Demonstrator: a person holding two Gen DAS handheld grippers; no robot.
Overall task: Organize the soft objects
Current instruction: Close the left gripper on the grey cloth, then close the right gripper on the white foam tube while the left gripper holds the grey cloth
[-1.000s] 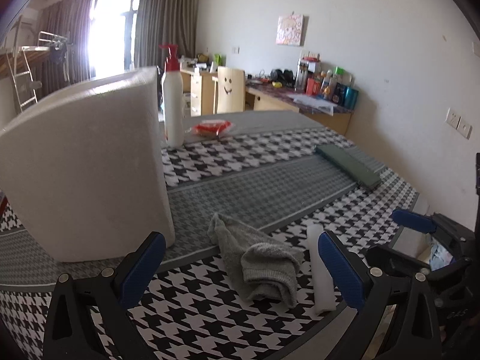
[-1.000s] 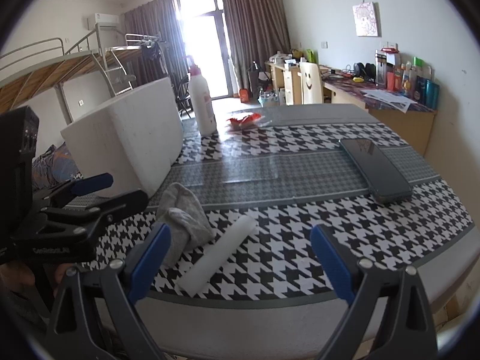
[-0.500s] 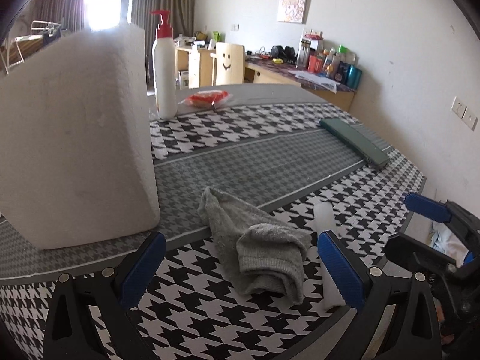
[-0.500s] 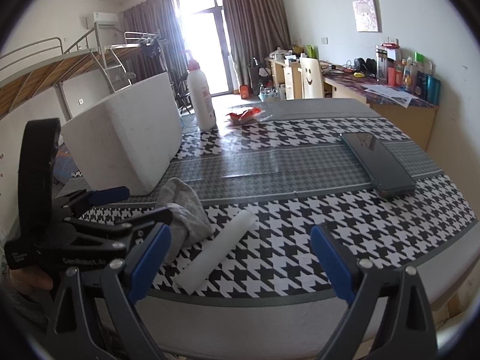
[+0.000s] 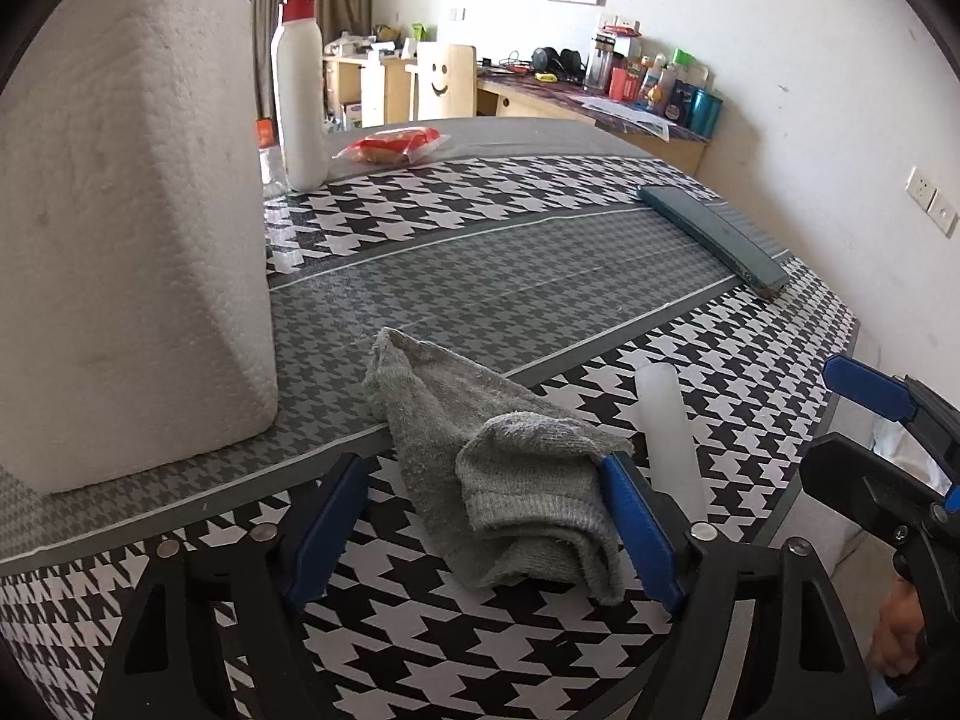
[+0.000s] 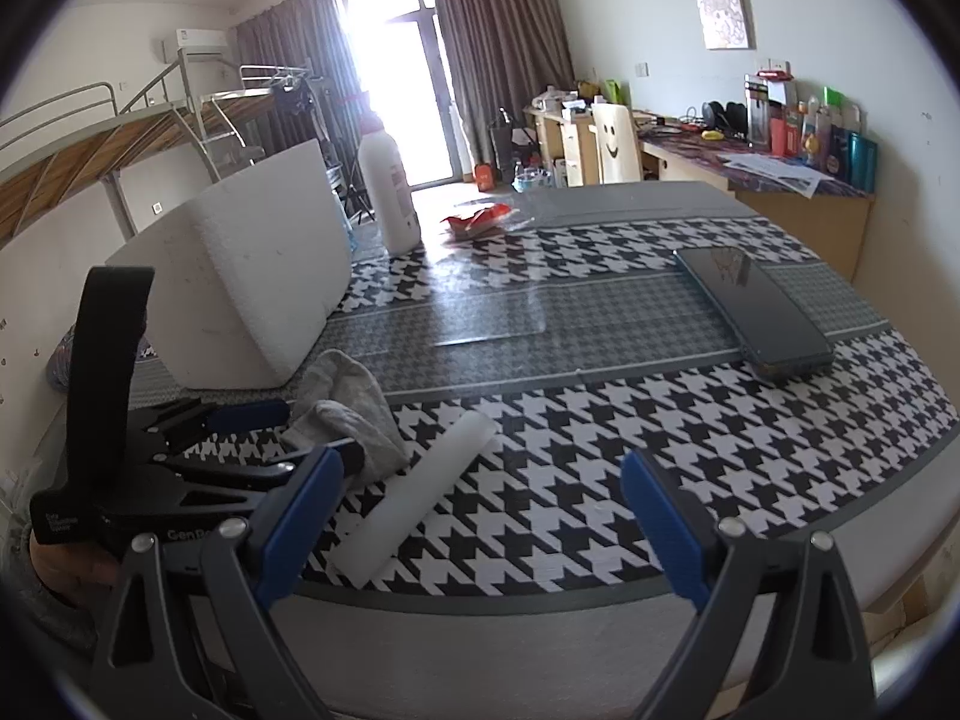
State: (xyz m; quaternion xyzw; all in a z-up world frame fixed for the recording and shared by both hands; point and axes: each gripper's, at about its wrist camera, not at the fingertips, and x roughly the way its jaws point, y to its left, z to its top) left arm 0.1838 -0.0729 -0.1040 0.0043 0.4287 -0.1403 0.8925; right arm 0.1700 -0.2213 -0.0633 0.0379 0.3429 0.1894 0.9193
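A crumpled grey cloth (image 5: 504,468) lies on the houndstooth table near its front edge, also seen as the grey cloth (image 6: 348,408) in the right wrist view. My left gripper (image 5: 480,474) points down over it with the cloth between its jaws, which are closing. Its right pad (image 5: 630,516) touches the cloth's edge, while the left pad stands apart from it. A white foam roll (image 5: 666,432) lies just right of the cloth. My right gripper (image 6: 480,468) hovers open above the table's front edge, near the foam roll (image 6: 420,498), with nothing between its fingers.
A big white foam block (image 5: 132,240) stands left of the cloth. Behind it are a white pump bottle (image 5: 298,96) and a red packet (image 5: 390,144). A dark flat device (image 5: 714,234) lies at the right. A hand (image 5: 894,642) holds the right gripper (image 5: 900,438).
My left gripper has come down and closer to the grey cloth, and its jaws have narrowed around it. The right gripper has stayed where it was.
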